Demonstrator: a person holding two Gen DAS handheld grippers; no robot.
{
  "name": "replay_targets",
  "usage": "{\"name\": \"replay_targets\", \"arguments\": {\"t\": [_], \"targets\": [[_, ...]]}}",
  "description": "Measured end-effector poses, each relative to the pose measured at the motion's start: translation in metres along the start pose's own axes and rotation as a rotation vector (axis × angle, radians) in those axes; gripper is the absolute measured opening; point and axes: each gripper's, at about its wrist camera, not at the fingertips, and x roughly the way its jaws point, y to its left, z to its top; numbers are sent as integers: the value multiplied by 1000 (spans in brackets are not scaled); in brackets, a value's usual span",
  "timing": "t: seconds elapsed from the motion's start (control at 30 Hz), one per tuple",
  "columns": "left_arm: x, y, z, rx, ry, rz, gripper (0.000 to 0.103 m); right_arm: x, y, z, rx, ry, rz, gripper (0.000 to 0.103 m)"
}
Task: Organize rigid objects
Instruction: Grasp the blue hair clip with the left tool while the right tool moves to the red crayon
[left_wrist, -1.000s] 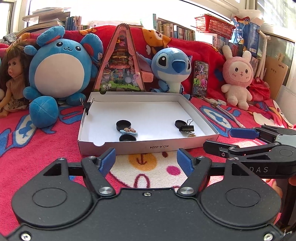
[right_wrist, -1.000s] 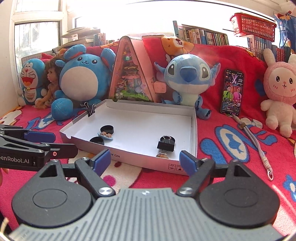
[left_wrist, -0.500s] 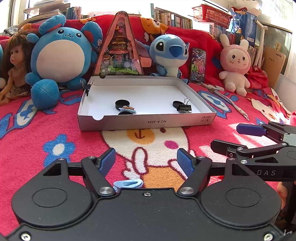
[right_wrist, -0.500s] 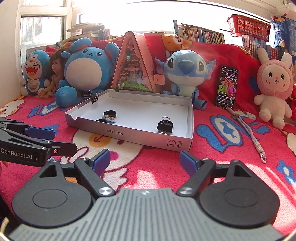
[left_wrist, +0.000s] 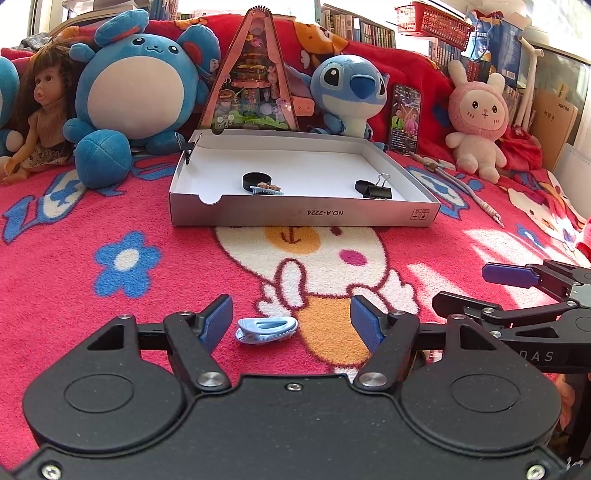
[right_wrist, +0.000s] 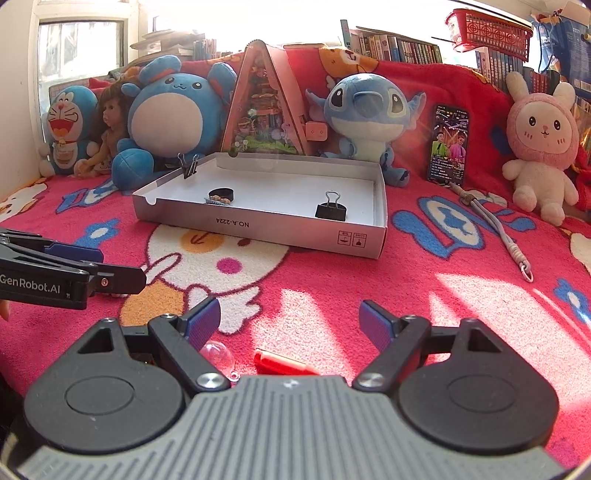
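Note:
A shallow white box (left_wrist: 303, 218) (right_wrist: 258, 225) lies on the red blanket. Inside are a black round lid (left_wrist: 256, 180), a decorated hair clip (left_wrist: 266, 189) and a black binder clip (left_wrist: 376, 190) (right_wrist: 331, 211). Another binder clip (right_wrist: 189, 167) grips the box's far left corner. My left gripper (left_wrist: 290, 319) is open and empty, with a light blue hair clip (left_wrist: 266, 329) lying on the blanket between its fingers. My right gripper (right_wrist: 290, 325) is open and empty above a red stick-like object (right_wrist: 282, 367) and a clear dome (right_wrist: 218, 356).
Plush toys, a doll (left_wrist: 40, 110), a triangular display house (left_wrist: 255, 81) and a phone (left_wrist: 405, 118) line the back. A grey lanyard (right_wrist: 509, 236) lies on the blanket right of the box. Each gripper shows in the other's view, the right one (left_wrist: 535, 295) and the left one (right_wrist: 66, 273).
Both grippers have drawn back from the box toward the blanket's front. The blue hair clip, the red object and the clear dome have come into view between the fingers.

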Motion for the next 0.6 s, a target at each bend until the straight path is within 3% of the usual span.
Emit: {"name": "replay_targets", "arguments": {"t": [0.13,0.6], "targets": [[0,2,-6,-8,11,0,58,0,-2,-6,19,15,-6,89],[1,0,-15,-4,15,12,45,-5,-8,-17,76,26,-32,89]]}}
